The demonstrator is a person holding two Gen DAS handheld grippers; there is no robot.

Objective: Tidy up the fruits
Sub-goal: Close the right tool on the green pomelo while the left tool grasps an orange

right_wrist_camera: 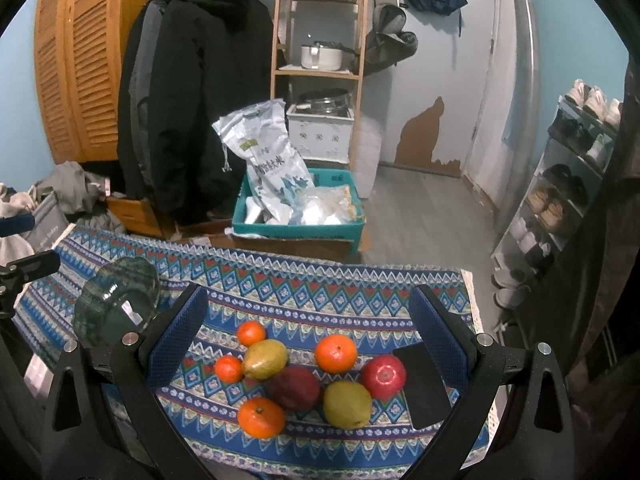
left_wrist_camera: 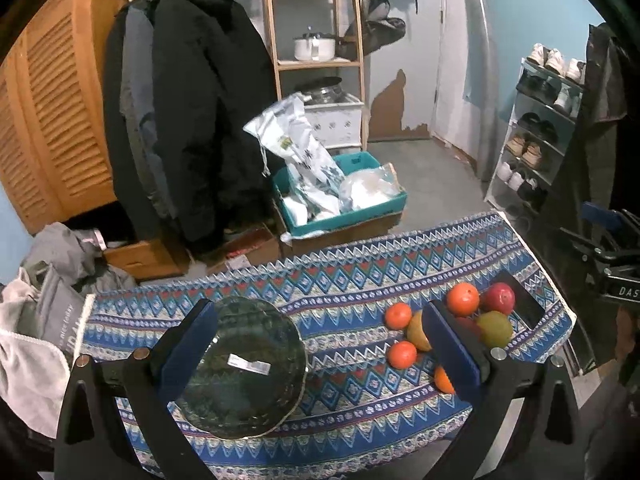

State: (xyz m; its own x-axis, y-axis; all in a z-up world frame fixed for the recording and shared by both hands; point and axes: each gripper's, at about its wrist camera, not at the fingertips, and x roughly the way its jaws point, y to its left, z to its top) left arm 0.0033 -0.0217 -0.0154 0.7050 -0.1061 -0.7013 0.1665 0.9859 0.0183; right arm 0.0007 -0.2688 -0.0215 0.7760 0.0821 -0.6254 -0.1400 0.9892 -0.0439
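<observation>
Right wrist view: right hand-held gripper wide apart, empty, above fruit cluster; left hand-held gripper likewise.

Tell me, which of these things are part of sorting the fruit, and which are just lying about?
Part of the job:
- oranges
- red apple
- dark red fruit
- yellow-green fruits
- glass plate
- left gripper and right gripper, jaws wide open

Just lying about:
- black phone
- patterned tablecloth
- teal crate
- black coat
- shoe rack
</observation>
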